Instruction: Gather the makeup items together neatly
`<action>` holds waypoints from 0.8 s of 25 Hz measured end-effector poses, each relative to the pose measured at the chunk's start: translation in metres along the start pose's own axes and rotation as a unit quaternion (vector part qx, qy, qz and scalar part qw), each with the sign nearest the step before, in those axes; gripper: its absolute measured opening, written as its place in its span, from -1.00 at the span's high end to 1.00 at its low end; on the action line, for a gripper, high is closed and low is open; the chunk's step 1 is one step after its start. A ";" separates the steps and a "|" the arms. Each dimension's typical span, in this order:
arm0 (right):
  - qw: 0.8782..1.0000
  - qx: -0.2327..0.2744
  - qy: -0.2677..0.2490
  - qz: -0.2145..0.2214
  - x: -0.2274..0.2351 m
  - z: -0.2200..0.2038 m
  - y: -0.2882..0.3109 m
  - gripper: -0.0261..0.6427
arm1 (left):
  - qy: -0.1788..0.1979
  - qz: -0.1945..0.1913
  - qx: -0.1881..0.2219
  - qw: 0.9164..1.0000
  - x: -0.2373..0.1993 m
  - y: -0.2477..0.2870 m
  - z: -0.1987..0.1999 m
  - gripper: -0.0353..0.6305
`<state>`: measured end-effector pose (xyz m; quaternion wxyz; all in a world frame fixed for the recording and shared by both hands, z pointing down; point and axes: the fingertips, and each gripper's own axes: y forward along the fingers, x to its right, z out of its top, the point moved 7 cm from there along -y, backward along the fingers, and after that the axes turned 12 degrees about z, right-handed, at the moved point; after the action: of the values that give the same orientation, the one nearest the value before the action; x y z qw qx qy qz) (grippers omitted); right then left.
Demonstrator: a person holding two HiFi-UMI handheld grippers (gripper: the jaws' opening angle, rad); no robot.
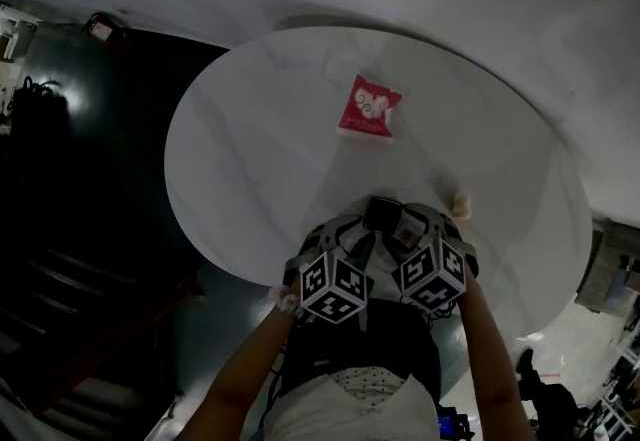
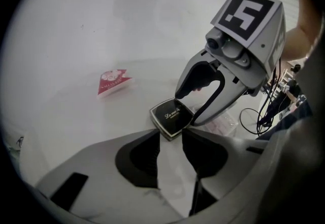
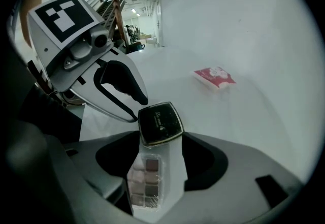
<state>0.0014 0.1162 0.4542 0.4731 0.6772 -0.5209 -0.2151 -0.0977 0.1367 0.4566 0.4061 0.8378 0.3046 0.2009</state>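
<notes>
Your left hand-held gripper [image 1: 352, 234] sits at the near edge of the round white bench [image 1: 250, 159], tilted downward. In the left gripper view its jaws [image 2: 171, 141] are released. They stand apart with bare bench between them and grip nothing.

Further back, well away from both tools, a red-and-white packet [image 1: 370, 109] lies flat on its own. The same packet shows in the left gripper view [image 2: 114, 81] and the right gripper view [image 3: 214, 76].

Between your two tools lies a black square compact [image 1: 382, 214] with a thin pale rim and script on its lid. It sits just in front of the left tips [image 2: 171, 118], with one corner reaching into the gap. No pad presses on it.

Beside the compact, a clear eyeshadow palette [image 3: 146, 180] with dark and pale pans lies flat on the bench. Its far end touches or slips under the compact [image 3: 160, 122]. I cannot tell which.

Your right hand-held gripper [image 1: 418, 232] is released too. Its jaws [image 3: 160, 141] stand wide, with the palette lying lengthwise between them, and neither pad closes on it. Its tips almost meet those of the left tool over the compact.

To the right of it, a small pale object [image 1: 461, 200] rests on the bench, too small to identify.
</notes>
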 end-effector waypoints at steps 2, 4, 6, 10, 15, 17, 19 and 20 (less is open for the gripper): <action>1.000 0.000 -0.001 0.003 0.001 -0.001 0.001 0.05 | 0.000 -0.003 -0.003 1.000 0.001 0.001 -0.001 0.33; 1.000 -0.003 -0.005 0.002 0.003 -0.001 0.002 0.01 | 0.003 -0.005 -0.005 1.000 0.002 0.002 -0.002 0.29; 1.000 -0.004 -0.008 0.001 0.004 -0.001 0.002 -0.03 | 0.007 -0.006 -0.007 1.000 0.002 0.003 -0.003 0.29; 1.000 -0.004 -0.016 0.006 0.005 0.000 0.004 -0.05 | 0.008 -0.007 -0.009 1.000 0.002 0.004 -0.003 0.29; 0.999 -0.010 -0.033 0.015 0.007 0.001 0.009 -0.06 | 0.012 -0.013 -0.012 1.000 0.003 0.007 -0.001 0.29; 0.999 -0.017 -0.040 0.021 0.008 0.000 0.011 -0.06 | 0.011 -0.014 -0.013 1.000 0.004 0.008 -0.001 0.29; 0.999 -0.017 -0.041 0.028 0.010 0.000 0.012 -0.05 | 0.008 -0.016 -0.014 1.000 0.004 0.009 -0.001 0.29; 0.999 -0.014 -0.041 0.031 0.010 0.000 0.012 -0.05 | 0.008 -0.016 -0.014 1.000 0.003 0.010 -0.001 0.29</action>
<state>-0.0009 0.1070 0.4672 0.4676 0.6441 -0.5578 -0.2352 -0.0920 0.1344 0.4654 0.4184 0.8256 0.3182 0.2051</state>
